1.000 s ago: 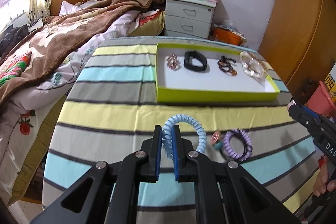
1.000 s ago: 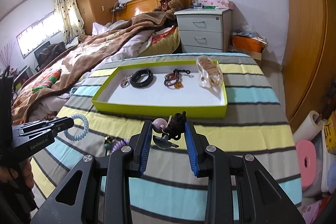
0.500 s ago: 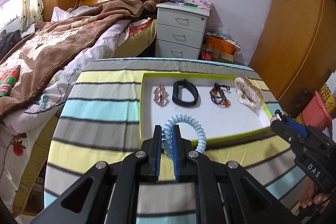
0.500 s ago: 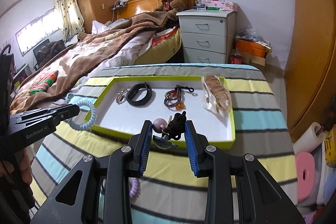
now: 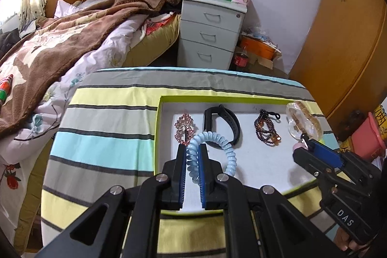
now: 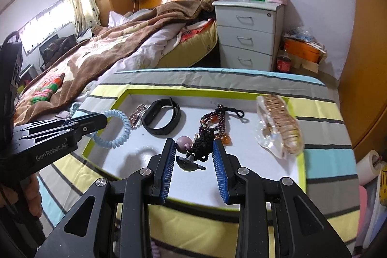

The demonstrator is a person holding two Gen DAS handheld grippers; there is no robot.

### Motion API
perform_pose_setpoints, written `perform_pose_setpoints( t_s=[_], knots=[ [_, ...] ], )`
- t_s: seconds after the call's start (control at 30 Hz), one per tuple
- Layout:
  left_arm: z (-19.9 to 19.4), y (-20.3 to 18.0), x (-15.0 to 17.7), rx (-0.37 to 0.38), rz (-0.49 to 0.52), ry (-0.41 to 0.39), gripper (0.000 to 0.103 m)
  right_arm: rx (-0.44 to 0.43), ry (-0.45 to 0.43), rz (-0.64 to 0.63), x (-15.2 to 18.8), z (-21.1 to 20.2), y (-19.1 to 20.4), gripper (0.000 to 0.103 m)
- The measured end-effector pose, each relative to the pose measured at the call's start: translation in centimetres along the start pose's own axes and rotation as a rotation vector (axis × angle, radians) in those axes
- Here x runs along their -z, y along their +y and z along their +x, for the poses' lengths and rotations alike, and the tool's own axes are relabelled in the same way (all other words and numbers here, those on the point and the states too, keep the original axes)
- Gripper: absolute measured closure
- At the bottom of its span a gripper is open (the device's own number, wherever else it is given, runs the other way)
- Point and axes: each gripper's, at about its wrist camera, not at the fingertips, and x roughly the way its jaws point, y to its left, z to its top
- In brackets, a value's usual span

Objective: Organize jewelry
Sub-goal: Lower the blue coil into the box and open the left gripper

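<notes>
My left gripper [image 5: 192,156] is shut on a pale blue coil hair tie [image 5: 225,149] and holds it over the left part of the green-rimmed tray [image 5: 158,127]; the tie also shows in the right wrist view [image 6: 118,129]. My right gripper [image 6: 193,149] is shut on a black knotted hair accessory with a pink bead [image 6: 202,145], held over the tray's front middle. In the tray lie a pink rhinestone clip [image 5: 184,128], a black band [image 5: 221,127], a brown bead bracelet [image 5: 266,129] and a clear bag with a bracelet [image 5: 302,122].
The tray sits on a striped tablecloth [image 5: 104,127]. A bed with a brown blanket [image 5: 72,40] lies left. A grey drawer cabinet [image 5: 210,35] stands behind the table, with a wooden wardrobe [image 5: 338,40] at right. A pink bin [image 5: 370,137] is on the floor.
Both grippers have moved forward over the tray, each still holding its item. The tray now appears much closer in both views.
</notes>
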Motion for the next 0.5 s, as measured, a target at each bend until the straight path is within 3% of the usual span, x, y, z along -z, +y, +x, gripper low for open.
perform_pose_setpoints(
  t_s=[0.5],
  knots=[
    [3.5,-0.3,0.3,-0.016,0.011,0.07,0.093,0.007,0.072,-0.029,0.0,3.9,0.2,0.07]
  ],
)
